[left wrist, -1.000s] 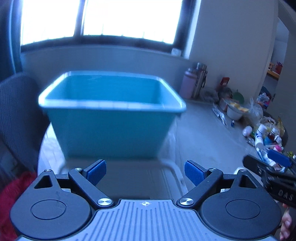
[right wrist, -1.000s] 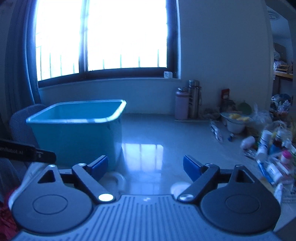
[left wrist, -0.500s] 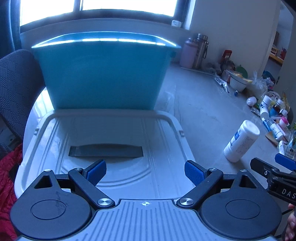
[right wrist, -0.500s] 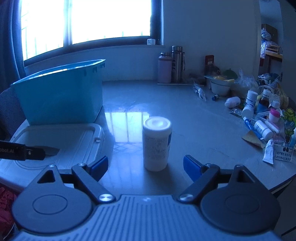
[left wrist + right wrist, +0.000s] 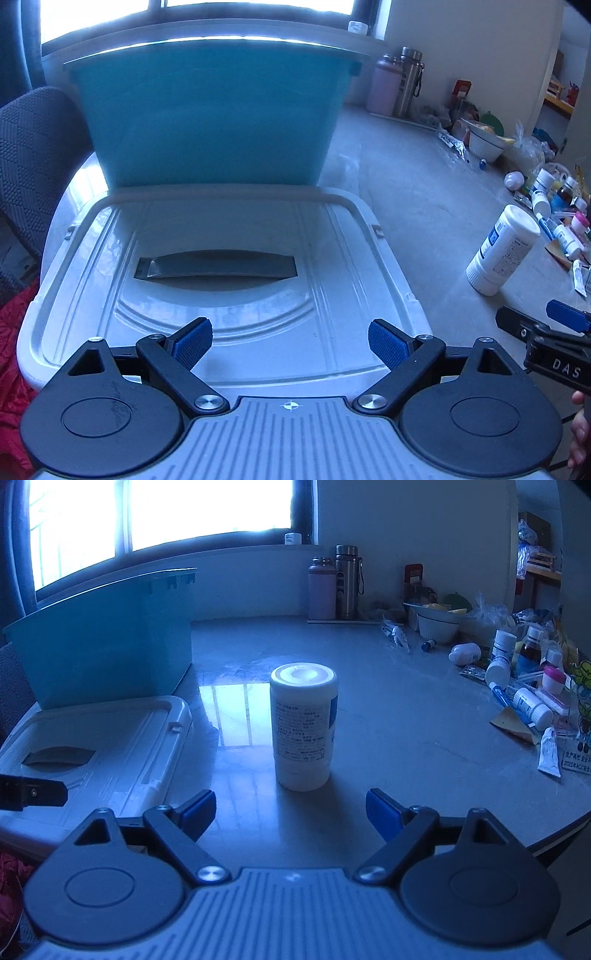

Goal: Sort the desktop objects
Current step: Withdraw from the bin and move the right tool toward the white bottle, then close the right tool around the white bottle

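A white cylindrical bottle [image 5: 303, 727] with a blue label stands upright on the grey table, just ahead of my open, empty right gripper [image 5: 291, 812]. It also shows at the right of the left wrist view [image 5: 502, 249]. My left gripper [image 5: 290, 345] is open and empty, above the near edge of a white bin lid [image 5: 221, 273] that lies flat with a dark handle recess. A teal plastic bin [image 5: 214, 118] stands behind the lid, and shows in the right wrist view [image 5: 103, 642]. The right gripper's fingers [image 5: 561, 317] show at the lower right of the left wrist view.
Several small bottles, tubes and packets [image 5: 528, 686] are heaped at the table's right edge. A white bowl [image 5: 437, 626] and two flasks [image 5: 334, 583] stand at the back. A dark chair [image 5: 33, 155] and red cloth [image 5: 11, 350] are at the left.
Both grippers have tilted down and moved in: the lid now fills the left wrist view, and the white bottle sits closer and centred before the right gripper. Both stay open.
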The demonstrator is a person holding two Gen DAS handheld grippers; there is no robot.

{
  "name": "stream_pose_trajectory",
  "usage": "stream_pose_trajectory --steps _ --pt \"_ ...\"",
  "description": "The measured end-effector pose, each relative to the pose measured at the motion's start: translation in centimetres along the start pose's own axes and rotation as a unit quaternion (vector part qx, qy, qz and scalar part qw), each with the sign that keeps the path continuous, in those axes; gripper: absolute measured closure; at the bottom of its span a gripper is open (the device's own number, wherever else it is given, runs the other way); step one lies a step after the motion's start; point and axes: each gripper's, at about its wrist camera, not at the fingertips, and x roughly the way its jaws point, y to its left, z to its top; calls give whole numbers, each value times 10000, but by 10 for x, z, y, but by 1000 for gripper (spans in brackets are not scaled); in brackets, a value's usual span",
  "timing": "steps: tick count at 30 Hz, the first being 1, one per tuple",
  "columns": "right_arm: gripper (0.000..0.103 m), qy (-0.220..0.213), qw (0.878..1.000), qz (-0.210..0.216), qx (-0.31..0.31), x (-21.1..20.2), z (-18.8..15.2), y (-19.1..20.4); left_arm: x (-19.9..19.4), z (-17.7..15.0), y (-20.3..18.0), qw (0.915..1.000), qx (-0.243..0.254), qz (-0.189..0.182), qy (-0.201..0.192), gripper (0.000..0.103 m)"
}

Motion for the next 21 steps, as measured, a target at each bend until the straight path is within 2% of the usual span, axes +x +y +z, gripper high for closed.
stream_pose_trajectory --steps 10,21 --pt "15 -73 10000 -48 12 19 11 -2 17 16 -13 9999 -5 148 20 10" --pt "15 -84 9999 -62 68 39 25 -5 27 30 -16 9999 -32 145 8 10"
